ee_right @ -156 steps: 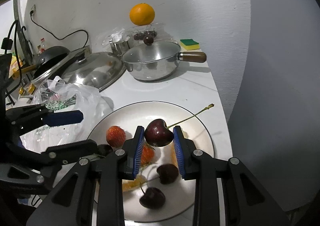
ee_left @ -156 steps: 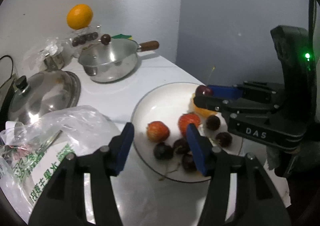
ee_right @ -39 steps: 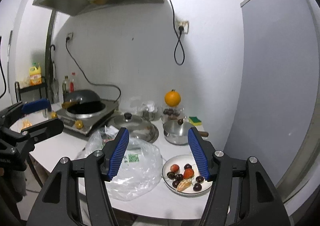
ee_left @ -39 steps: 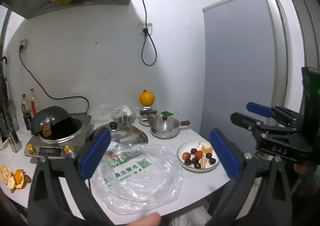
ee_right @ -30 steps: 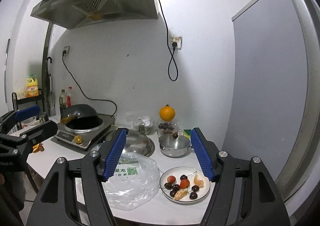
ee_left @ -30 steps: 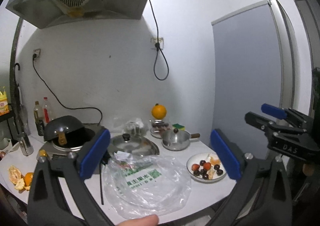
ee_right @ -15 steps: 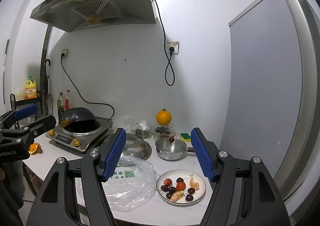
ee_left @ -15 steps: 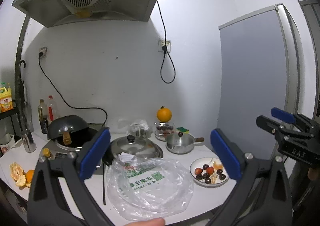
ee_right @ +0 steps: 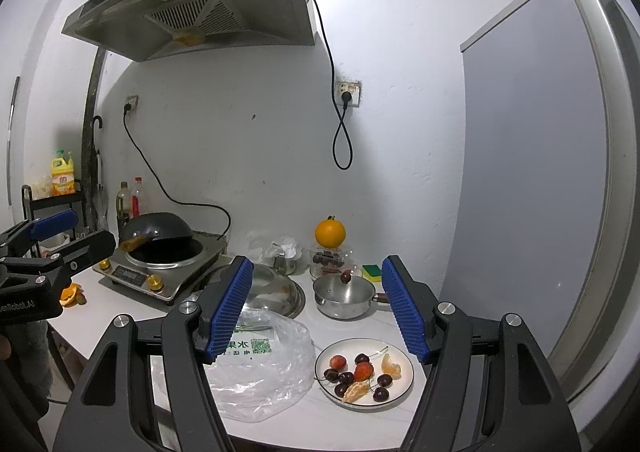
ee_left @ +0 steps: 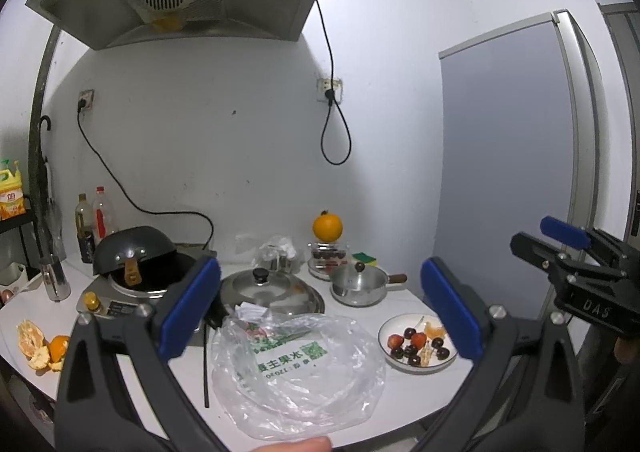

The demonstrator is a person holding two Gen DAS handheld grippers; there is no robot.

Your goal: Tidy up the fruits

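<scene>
Lying ahead: plate [ee_right: 404, 382] of fruit, at the counter's right front corner, below and beyond both grippers.
Nearer gripper: right gripper [ee_right: 316, 310], jaws held apart, empty.
Left gripper [ee_left: 320, 306]: spread wide, empty.

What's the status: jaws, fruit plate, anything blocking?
Left gripper and right gripper both open, empty, held back from the counter. Fruit plate loaded: cherries, strawberries, orange segments. Plastic bag lies beside the plate, nothing on it.
</scene>
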